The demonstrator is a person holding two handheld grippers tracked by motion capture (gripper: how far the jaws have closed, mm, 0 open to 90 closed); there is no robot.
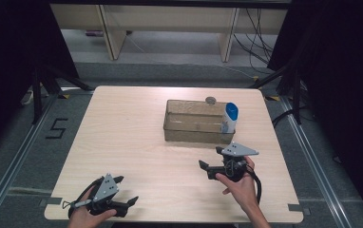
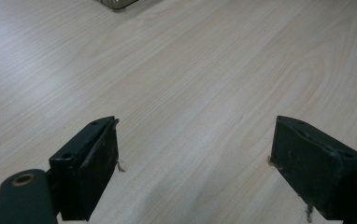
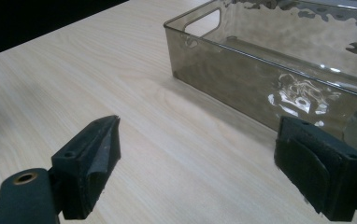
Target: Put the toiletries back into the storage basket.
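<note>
I see a clear, brownish plastic bin sitting on the light wooden table, and I take that bin as my landmark. A white bottle with a blue top stands upright at the bin's right end, though I cannot tell whether it is inside the wall or pressed against it from outside. A small round grey object sits at the bin's far rim; I cannot tell what it is.

My right gripper is near the bin, just off its near right corner, held in a hand. In the right gripper view its jaws stand wide apart with nothing between them, and the bin's long wall runs close ahead of them.

My left gripper is well apart from the bin, toward the table's near left edge, also in a hand. Its jaws are spread wide over bare wood and hold nothing; a corner of the bin peeks in at the top of the left gripper view.
</note>
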